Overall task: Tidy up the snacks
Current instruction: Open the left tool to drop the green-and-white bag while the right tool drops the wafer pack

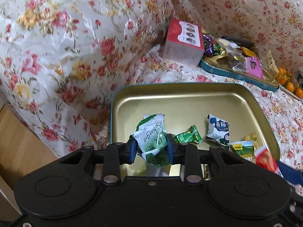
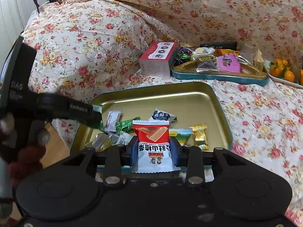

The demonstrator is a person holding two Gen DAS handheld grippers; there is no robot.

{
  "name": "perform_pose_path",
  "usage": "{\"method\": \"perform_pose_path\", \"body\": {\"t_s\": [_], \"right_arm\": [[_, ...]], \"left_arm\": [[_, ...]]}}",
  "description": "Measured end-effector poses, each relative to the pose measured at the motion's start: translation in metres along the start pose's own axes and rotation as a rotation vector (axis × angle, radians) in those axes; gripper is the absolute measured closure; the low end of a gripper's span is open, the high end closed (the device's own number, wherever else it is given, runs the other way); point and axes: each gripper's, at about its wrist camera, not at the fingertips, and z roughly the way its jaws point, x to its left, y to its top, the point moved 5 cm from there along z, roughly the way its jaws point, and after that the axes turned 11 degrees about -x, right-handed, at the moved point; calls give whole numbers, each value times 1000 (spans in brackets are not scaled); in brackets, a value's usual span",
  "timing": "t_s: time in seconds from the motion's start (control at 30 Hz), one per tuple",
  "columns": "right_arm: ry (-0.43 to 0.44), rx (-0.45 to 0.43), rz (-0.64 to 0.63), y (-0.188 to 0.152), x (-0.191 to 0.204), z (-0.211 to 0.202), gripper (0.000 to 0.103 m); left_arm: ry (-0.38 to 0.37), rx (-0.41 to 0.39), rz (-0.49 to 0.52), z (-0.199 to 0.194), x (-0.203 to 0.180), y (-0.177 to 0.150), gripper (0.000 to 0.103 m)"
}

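A gold tin tray with a teal rim lies on the floral cloth and holds several wrapped snacks. My left gripper is shut on a green-and-white snack packet, held over the near left part of the tray. In the right wrist view my right gripper is shut on a red-and-white snack packet, above the near edge of the same tray. The left gripper's black body reaches in from the left over the tray. The red packet also shows at the lower right of the left wrist view.
A second teal-rimmed tray piled with mixed snacks lies further back, with a red-and-white box at its left end. Oranges sit at the far right. Cloth-draped cushions rise behind. Wooden floor shows at the left.
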Motion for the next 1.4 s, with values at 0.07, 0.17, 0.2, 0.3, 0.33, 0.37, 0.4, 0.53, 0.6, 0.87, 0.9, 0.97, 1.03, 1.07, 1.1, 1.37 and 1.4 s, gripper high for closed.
{"method": "perform_pose_path", "body": {"t_s": [0.07, 0.17, 0.2, 0.3, 0.33, 0.37, 0.4, 0.53, 0.6, 0.87, 0.9, 0.97, 1.03, 1.07, 1.1, 1.37, 1.4], "right_arm": [[-5, 1, -11, 1, 3, 9, 66], [-13, 1, -36, 7, 10, 28, 66], [-14, 2, -45, 9, 12, 35, 66], [-20, 5, -76, 14, 18, 59, 66], [-22, 6, -83, 15, 19, 65, 66], [-24, 7, -90, 17, 20, 72, 66], [-26, 9, -94, 18, 21, 78, 66], [-33, 13, -107, 22, 22, 96, 66], [-39, 14, -109, 25, 20, 103, 66], [-64, 13, -133, 33, 23, 126, 66], [-66, 14, -137, 33, 23, 128, 66], [-70, 14, -146, 34, 24, 132, 66], [-75, 16, -151, 35, 25, 137, 66], [-76, 14, -153, 35, 25, 138, 66], [-77, 15, -155, 35, 25, 140, 66], [-84, 30, -169, 36, 25, 149, 65], [-77, 34, -167, 36, 25, 151, 64]], "left_arm": [[-5, -4, 1, -1, 2, -2, 63], [15, -12, 8, 0, 7, -4, 63], [18, -11, 2, 1, 9, -5, 63], [-3, 14, -33, 5, 14, -7, 63], [-10, 21, -42, 5, 15, -7, 63], [-15, 20, -49, 5, 16, -7, 63], [-18, 17, -55, 5, 17, -6, 63], [-6, 17, -67, 4, 20, -5, 63], [-7, 21, -80, 4, 22, -5, 63], [-29, 25, -83, -1, 20, -3, 62], [-32, 23, -78, -2, 19, -3, 62], [-36, 17, -65, -3, 16, -2, 62], [-38, 14, -49, -4, 13, -2, 62], [-38, 14, -43, -4, 12, -2, 62], [-40, 12, -38, -5, 11, -2, 62], [-43, 15, -23, -5, 7, -1, 62], [-43, 16, -24, -5, 7, -1, 62]]}}
